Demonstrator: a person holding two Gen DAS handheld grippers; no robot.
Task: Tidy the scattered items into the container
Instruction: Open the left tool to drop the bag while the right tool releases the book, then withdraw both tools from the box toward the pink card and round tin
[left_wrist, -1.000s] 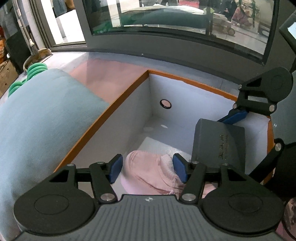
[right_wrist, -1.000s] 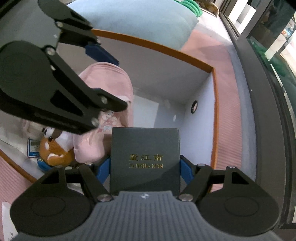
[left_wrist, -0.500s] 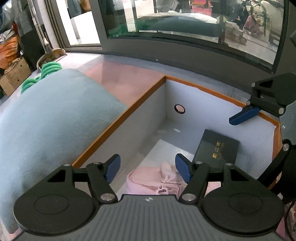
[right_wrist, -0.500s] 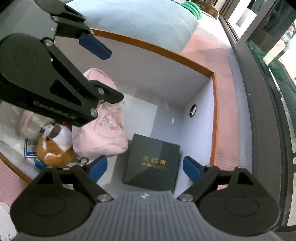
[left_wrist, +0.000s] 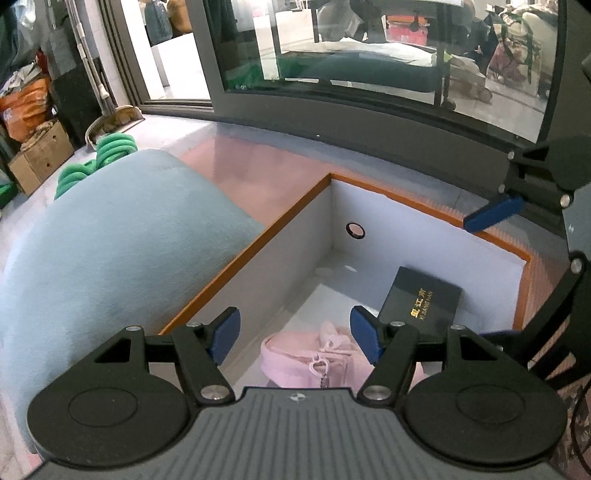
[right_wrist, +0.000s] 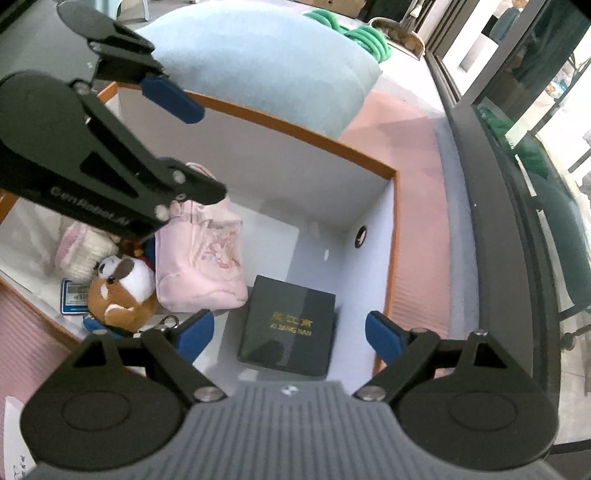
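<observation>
1. Hanging above the container (right_wrist: 258, 114), the right gripper (right_wrist: 290, 334) has its blue pads spread wide with nothing between them; the black box (right_wrist: 290, 326) lies flat on the floor below, clear of both pads.
2. The left gripper (left_wrist: 295, 334) is likewise wide open and holds nothing, poised over the pink bag (left_wrist: 310, 360) on the container's (left_wrist: 236, 264) floor.
3. The black box (left_wrist: 421, 304) is a flat dark square with gold lettering on its lid, resting near the corner by the end wall, just beside the pink bag (right_wrist: 201, 269).
4. The pink bag is soft pale cloth with a printed front; it leans toward the long wall.
5. Past it, at the other end, sit a brown-and-white plush dog (right_wrist: 123, 293), a pink-and-white fluffy toy (right_wrist: 83, 253) and a blue tag card (right_wrist: 74, 301).
6. The container is white inside with an orange rim, and a small round hole (left_wrist: 355, 229) shows in its end wall.
7. It stands on a pink ribbed mat (right_wrist: 406, 144); a large pale blue cushion (left_wrist: 103, 251) presses against its long side, with a green coiled thing (left_wrist: 107, 155) beyond.
8. A dark-framed window (left_wrist: 369, 48) runs along the far side, with cardboard boxes (left_wrist: 40, 158) on the floor off to the left.
</observation>
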